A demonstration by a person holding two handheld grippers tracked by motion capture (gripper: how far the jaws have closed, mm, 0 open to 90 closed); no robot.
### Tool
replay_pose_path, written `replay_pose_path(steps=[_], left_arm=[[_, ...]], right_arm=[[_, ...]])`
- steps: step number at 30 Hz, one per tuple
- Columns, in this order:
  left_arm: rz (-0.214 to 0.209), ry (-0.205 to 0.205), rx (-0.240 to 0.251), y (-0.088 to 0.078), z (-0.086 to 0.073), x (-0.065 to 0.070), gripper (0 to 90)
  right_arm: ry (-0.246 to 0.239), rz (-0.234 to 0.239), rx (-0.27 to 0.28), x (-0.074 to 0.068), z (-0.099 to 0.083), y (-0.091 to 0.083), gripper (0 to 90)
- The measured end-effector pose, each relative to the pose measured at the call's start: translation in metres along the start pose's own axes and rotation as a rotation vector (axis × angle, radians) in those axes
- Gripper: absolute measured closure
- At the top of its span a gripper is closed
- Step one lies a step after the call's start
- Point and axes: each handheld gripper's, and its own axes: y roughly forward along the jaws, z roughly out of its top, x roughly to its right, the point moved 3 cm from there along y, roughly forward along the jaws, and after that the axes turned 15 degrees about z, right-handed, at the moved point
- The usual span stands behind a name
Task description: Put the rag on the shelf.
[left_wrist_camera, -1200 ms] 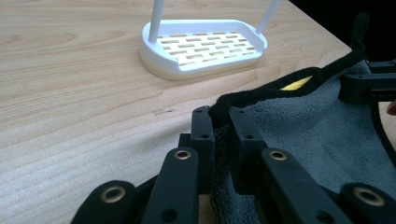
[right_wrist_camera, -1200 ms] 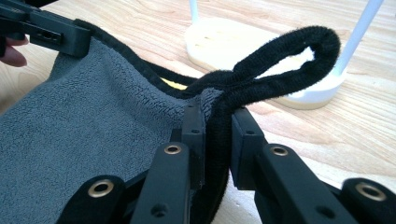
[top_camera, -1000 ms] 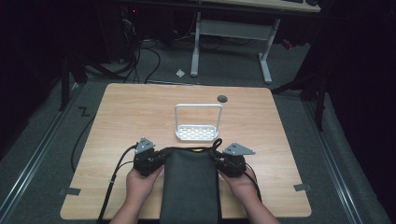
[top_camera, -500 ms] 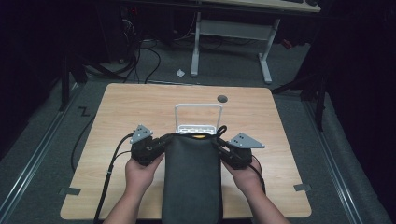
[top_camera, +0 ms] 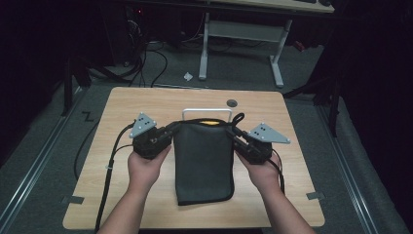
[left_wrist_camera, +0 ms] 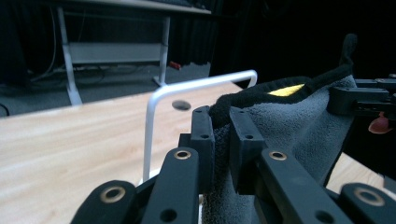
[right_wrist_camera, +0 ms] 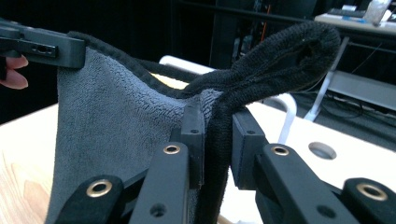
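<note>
A dark grey towel (top_camera: 203,161) hangs between my two grippers above the wooden table (top_camera: 122,109), with a yellow tag (top_camera: 209,123) at its top edge. My left gripper (top_camera: 168,132) is shut on the towel's upper left corner (left_wrist_camera: 224,123). My right gripper (top_camera: 234,134) is shut on the upper right corner (right_wrist_camera: 217,126). A white wire rack (top_camera: 207,111) stands just behind the towel; its bar (left_wrist_camera: 196,86) shows in the left gripper view and its white rail (right_wrist_camera: 287,105) in the right gripper view. The towel's lower end rests on the table near the front edge.
A round grommet hole (top_camera: 232,103) sits at the table's far edge. Behind the table stands a white desk frame (top_camera: 241,34) on the dark floor, with cables (top_camera: 146,53) to the left. Cables trail from both grippers over the table.
Both grippers have lifted and moved away from me with the towel, now held up against the rack and covering most of it. The hands have spread slightly.
</note>
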Motion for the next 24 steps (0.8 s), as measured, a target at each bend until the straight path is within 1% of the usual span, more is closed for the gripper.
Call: replay_pose_path(steps=[4, 6, 12, 19, 24], left_arm=[[0.000, 0.008, 0.028, -0.003, 0.013, 0.001, 81.8], [-0.001, 0.013, 0.039, -0.005, 0.018, 0.001, 81.8], [-0.005, 0.037, 0.076, -0.011, 0.034, 0.003, 81.8], [-0.018, 0.046, 0.128, -0.017, 0.053, 0.005, 81.8], [-0.019, 0.064, 0.162, -0.020, 0.067, 0.008, 81.8]], right_arm=[[-0.024, -0.007, 0.023, -0.002, 0.013, -0.005, 78.5], [-0.025, -0.007, 0.029, -0.002, 0.015, -0.006, 78.5], [-0.047, -0.011, 0.053, -0.004, 0.030, -0.012, 78.5], [-0.073, -0.016, 0.090, -0.005, 0.048, -0.019, 78.5], [-0.073, -0.014, 0.115, -0.002, 0.061, -0.023, 78.5]])
